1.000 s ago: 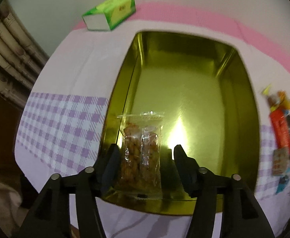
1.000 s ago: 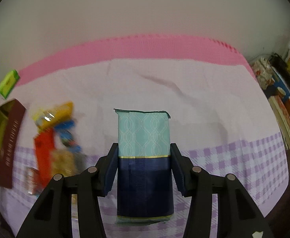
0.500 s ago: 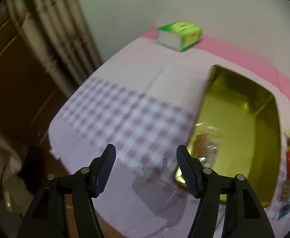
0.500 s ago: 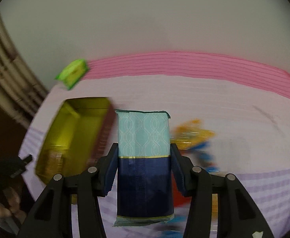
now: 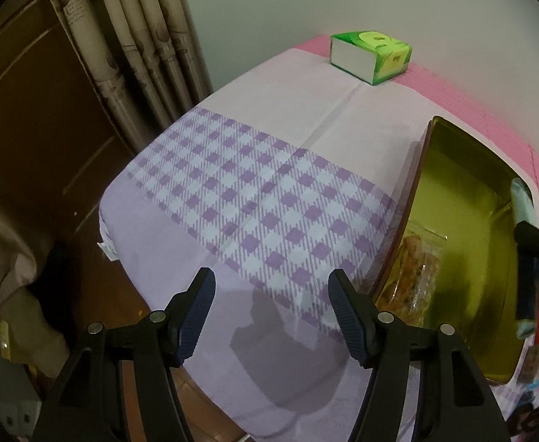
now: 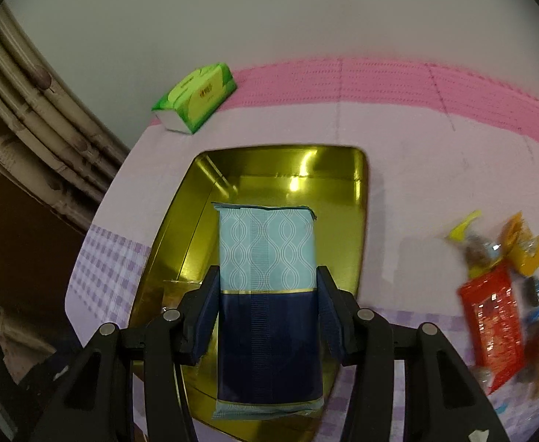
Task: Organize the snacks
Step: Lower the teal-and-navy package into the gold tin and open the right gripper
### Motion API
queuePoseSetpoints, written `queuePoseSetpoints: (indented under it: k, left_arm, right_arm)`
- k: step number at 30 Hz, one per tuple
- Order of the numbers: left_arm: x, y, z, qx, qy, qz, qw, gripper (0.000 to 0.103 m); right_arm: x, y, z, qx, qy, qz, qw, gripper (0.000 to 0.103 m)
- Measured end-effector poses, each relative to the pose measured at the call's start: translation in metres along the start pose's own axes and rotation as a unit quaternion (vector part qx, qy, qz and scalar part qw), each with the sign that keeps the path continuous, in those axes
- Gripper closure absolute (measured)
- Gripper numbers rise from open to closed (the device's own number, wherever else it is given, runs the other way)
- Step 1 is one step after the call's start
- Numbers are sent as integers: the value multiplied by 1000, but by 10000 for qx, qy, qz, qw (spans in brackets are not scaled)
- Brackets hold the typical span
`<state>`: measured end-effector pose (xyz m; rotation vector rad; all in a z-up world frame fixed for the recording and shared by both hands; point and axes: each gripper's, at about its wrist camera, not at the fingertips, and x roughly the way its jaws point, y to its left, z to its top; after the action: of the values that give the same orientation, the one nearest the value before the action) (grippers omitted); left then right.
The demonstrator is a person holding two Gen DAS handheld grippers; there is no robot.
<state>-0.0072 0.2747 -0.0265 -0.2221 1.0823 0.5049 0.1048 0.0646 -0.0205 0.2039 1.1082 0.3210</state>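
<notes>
Right gripper [image 6: 267, 316]: jaws pinched on the flanks of a snack packet [image 6: 267, 276], upper half pale teal with a wavy lattice print, lower half dark navy, a thin gold band between. Soft pillow shape, crimped seams at both ends, smooth matte film (probably slippery if squeezed lightly). Held lengthwise along the fingers, suspended above the gold tin [image 6: 358, 199], not yet touching its floor as far as can be judged.

Step in hand, by judgement: carrying this packet to the tin for placing. Next move calls for lowering into the free part of the tin floor, flat or slightly tilted, then opening the jaws; care needed not to land on the packet already inside.

Left gripper [image 5: 271, 307]: jaws spread wide, nothing between them, over the near edge of the tablecloth [image 5: 254, 191], well to the left of the tin. Ribbed dark-blue pads on black arms.

Outward from there: tin rectangular with rounded corners, mirror-like golden metal inside, brownish-red outside wall. In its near corner a clear bag of brown snack pieces [image 5: 415, 276], crinkled transparent plastic.

Beside the tin on the right, apart from it, a loose pile of snacks [image 6: 497, 302] still to sort: one red shiny foil pack, yellow and orange wrappers (details blurred).

Far corner: green tissue box [image 6: 196, 99], cardboard. Cloth pale lilac with a purple checked band, pink ribbed mat [image 6: 416, 84] beneath.
</notes>
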Motion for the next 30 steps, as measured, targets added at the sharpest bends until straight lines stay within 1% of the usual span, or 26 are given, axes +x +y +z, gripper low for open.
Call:
queuePoseSetpoints:
  k: [6, 15, 24, 30]
  left_arm:
    - [2, 1, -1, -25, 63, 65, 10000, 38]
    - [4, 0, -2, 4, 110, 73, 9999, 38]
    - [6, -2, -4, 33, 121, 89, 9999, 37]
    - [6, -2, -4, 35, 112, 92, 9999, 37]
  right_arm:
    - [14, 12, -10, -136, 132, -192, 9996, 56]
    - [27, 9, -18, -138, 268, -468, 9985, 56]
    - [29, 16, -22, -549, 211, -833, 9948, 56]
    - [29, 12, -22, -571, 195, -1051, 9926, 56]
